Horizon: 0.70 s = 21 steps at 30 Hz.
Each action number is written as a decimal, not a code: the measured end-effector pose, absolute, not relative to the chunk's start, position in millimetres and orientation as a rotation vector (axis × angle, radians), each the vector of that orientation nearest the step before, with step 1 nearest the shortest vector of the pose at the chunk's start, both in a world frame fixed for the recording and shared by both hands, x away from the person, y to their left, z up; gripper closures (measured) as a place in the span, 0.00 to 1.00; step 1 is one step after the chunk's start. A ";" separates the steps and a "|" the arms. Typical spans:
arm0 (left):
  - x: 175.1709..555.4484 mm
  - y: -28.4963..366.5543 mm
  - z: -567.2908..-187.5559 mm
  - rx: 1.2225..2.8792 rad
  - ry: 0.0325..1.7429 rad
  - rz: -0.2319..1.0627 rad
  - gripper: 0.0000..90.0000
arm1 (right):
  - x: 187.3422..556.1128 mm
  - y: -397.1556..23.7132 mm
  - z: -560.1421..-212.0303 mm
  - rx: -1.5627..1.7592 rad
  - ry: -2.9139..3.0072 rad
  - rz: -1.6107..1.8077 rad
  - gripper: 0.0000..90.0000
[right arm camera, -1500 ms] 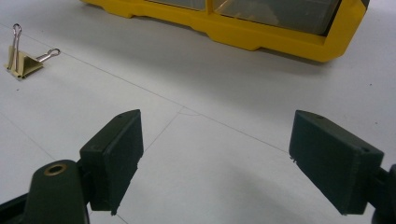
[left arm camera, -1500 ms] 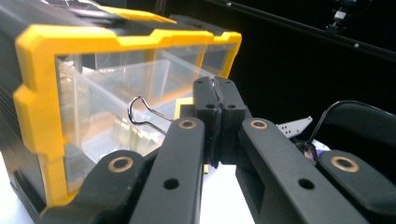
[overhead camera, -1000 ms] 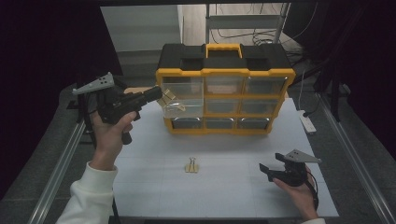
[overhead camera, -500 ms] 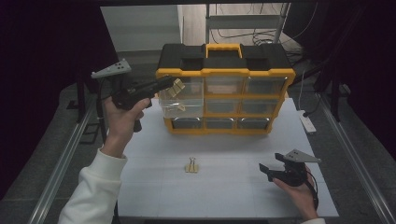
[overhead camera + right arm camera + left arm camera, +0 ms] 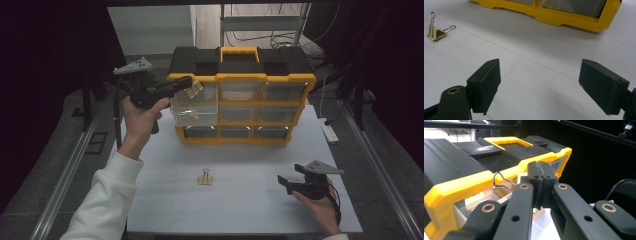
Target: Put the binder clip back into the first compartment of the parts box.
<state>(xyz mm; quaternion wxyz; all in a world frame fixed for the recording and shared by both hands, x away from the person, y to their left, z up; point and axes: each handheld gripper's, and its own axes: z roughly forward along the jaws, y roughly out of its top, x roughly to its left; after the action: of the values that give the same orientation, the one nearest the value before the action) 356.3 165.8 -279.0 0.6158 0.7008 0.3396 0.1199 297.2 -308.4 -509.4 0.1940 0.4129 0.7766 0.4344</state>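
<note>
High view: left gripper (image 5: 186, 85) raised at upper-left front of yellow-and-black drawer organizer (image 5: 240, 95), jaws pressed together on a gold binder clip (image 5: 194, 89), clip now held just above the pulled-out clear drawer (image 5: 192, 111) of the left column. Compared with a second ago, left hand shifted up and in toward the organizer, forearm in white sleeve (image 5: 107, 200) reaching further across the table; clip carried along, from beside the drawer front to over it.

Left gripper view: black fingertips (image 5: 540, 173) closed tight on each other, silver wire handle of the clip (image 5: 499, 179) jutting out to their left, against the organizer's yellow rim (image 5: 461, 187), open drawer below.

Right gripper (image 5: 292, 181) resting low on white table (image 5: 250, 210) at lower right, unmoved since earlier frames, jaws spread wide and empty.

Right gripper view: two dark pads (image 5: 486, 83) well apart over bare tabletop, second gold binder clip (image 5: 435, 33) lying on the table at far left, well clear of both grippers, same spot as before.
</note>
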 end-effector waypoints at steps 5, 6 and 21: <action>358.1 164.8 -280.2 1.620 0.785 0.280 0.99 | 297.3 -308.5 -509.5 1.158 2.179 1.219 0.20; 359.0 164.1 -280.8 1.620 0.790 0.281 0.99 | 297.3 -308.6 -509.5 1.157 2.180 1.218 0.20; 342.5 162.3 -281.4 1.642 0.759 0.309 0.29 | 296.9 -309.0 -509.3 1.152 2.181 1.225 0.20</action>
<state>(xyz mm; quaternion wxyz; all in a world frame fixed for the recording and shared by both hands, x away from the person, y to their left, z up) 342.5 162.3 -281.4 0.6077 0.7105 0.3285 0.1338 296.9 -309.0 -509.3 0.1926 0.4104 0.7771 0.4366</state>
